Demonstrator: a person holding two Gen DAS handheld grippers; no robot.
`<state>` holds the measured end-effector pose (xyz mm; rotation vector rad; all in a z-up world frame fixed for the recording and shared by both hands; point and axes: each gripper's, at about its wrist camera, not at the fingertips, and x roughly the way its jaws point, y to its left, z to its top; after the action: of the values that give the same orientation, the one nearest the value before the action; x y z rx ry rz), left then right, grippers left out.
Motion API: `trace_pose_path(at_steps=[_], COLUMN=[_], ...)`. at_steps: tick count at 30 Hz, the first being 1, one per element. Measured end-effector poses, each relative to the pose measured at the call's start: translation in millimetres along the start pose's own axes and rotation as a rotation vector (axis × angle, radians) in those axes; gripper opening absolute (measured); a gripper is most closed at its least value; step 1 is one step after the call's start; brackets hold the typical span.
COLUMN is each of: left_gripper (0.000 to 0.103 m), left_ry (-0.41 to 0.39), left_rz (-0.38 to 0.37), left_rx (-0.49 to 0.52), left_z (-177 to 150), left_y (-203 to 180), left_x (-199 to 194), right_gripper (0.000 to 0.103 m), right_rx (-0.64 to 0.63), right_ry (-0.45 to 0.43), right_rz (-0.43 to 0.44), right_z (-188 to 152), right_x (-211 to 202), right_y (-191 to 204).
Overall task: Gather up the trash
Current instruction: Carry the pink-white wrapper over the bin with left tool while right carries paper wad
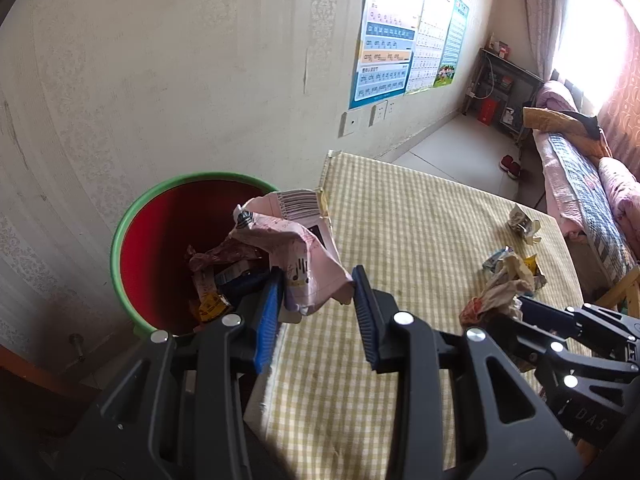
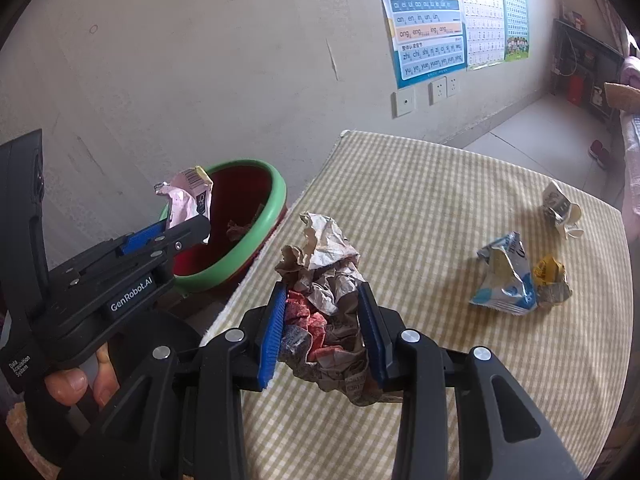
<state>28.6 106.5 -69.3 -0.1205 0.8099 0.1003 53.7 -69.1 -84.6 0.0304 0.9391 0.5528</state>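
Note:
My left gripper (image 1: 318,280) holds a crumpled pink wrapper (image 1: 294,240) between its jaws at the rim of a red bin with a green rim (image 1: 120,224) that has several wrappers inside. The wrapper (image 2: 186,200) and bin (image 2: 276,204) also show in the right wrist view. My right gripper (image 2: 322,296) is shut on a crumpled paper-and-red-wrapper wad (image 2: 326,288) above the checked tabletop (image 2: 420,208). A blue-white packet with a yellow one (image 2: 516,280) and a small white wrapper (image 2: 560,210) lie on the table's right side.
The bin stands on the floor left of the table, against a pale wall. Posters (image 1: 384,52) and sockets hang on the wall. A sofa (image 1: 580,184) with pink bedding stands beyond the table, a dark shelf (image 1: 504,88) farther back.

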Motion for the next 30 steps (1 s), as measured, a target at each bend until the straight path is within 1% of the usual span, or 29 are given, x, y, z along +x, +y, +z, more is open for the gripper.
trace_pose_path(at_steps=[14,21,30], left_gripper=[0.034,0.034,0.034], left_ry=[0.003,0.009,0.017], left_rz=[0.029,0.044,0.085], left_rx=[-0.050,-0.069,-0.087], left_z=[3,5,7], left_y=[32,49,71], left_x=[7,15,25], right_gripper=[0.036,0.036,0.036], right_rx=[-0.034,-0.027,-0.024], right_ry=[0.018,0.032,0.042], right_rz=[0.025,0.034,0.054], right_z=[18,24,35], right_x=[22,35,50], right_y=[24,30,34])
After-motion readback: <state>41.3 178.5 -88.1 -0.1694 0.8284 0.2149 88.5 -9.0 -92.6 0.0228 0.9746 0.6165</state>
